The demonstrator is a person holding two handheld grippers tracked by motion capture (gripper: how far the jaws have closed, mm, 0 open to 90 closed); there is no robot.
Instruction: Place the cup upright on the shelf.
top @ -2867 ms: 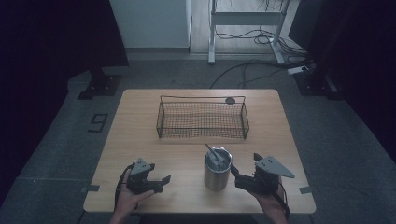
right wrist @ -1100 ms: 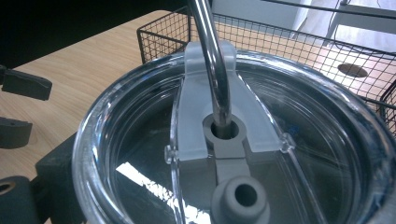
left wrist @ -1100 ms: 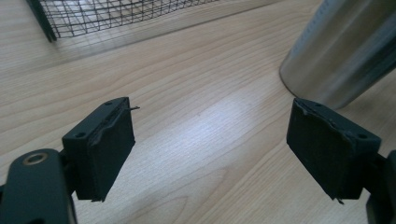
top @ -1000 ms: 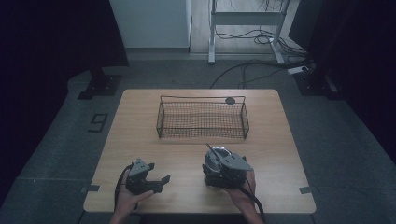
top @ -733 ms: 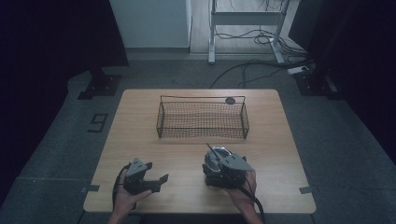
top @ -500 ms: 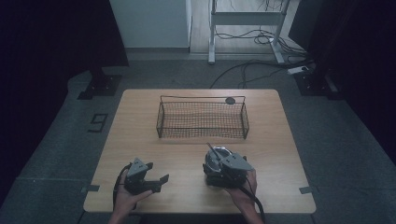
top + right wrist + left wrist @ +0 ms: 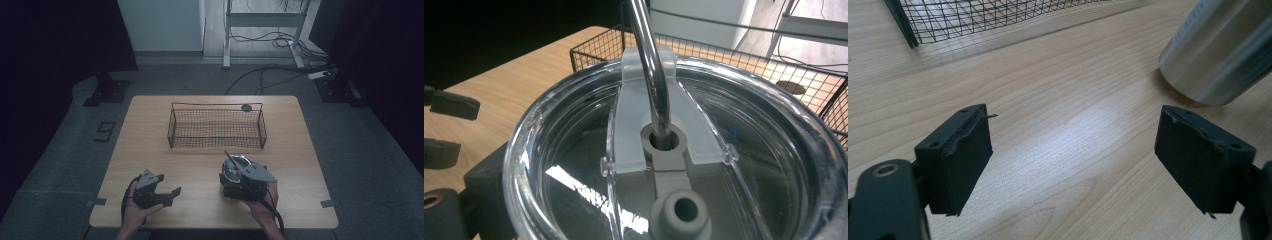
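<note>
A steel tumbler (image 7: 234, 166) with a clear lid (image 7: 674, 165) and a bent metal straw (image 7: 651, 75) stands on the near right of the wooden table (image 7: 200, 165). My right gripper (image 7: 234, 179) reaches over it from the near side, jaws clamped on its sides. One of that gripper's fingers (image 7: 486, 190) presses against the tumbler's left flank; the other is hidden. My left gripper (image 7: 167, 186) rests low at the near left, open and holding nothing (image 7: 1078, 165). The tumbler (image 7: 1218, 55) stands beyond its right jaw.
A black wire basket (image 7: 217, 127) sits across the table's far middle, with nothing in it. A small dark disc (image 7: 246, 107) lies just behind its right end. Bare wood separates the basket (image 7: 973, 15) from both grippers. The left gripper (image 7: 444, 127) lies left of the tumbler.
The right gripper moved left from beside the tumbler and closed around it, and has barely shifted in the last second. The left gripper stayed almost still.
</note>
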